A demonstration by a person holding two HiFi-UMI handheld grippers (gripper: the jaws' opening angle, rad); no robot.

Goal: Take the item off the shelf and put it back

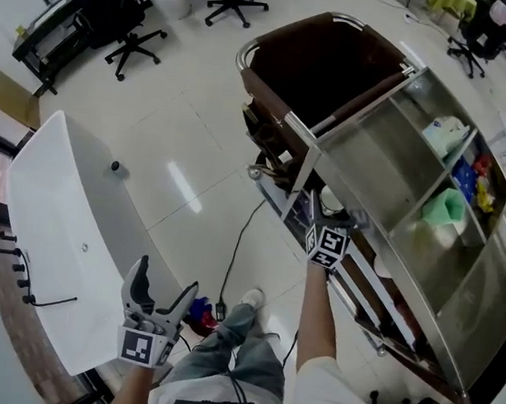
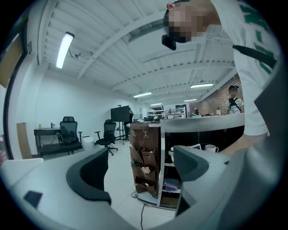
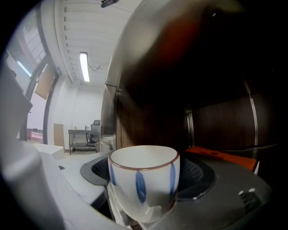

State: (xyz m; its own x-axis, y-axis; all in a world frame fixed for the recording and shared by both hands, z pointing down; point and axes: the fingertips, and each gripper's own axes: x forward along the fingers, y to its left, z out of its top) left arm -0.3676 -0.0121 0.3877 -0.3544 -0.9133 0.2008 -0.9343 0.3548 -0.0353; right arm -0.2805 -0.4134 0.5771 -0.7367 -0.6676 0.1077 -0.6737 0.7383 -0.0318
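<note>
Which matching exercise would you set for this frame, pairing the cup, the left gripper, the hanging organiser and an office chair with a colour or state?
1 cup
2 left gripper
3 hanging organiser
4 office chair

A brown, with pockets
B white with blue strokes, held in the right gripper
C black, on wheels
D open, empty

Pairs: 1-B, 2-D, 3-A, 4-C

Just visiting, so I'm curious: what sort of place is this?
Likely an office or lab: rolling office chairs, a white desk, and a metal shelf cart where the right claw holds a cup.
</note>
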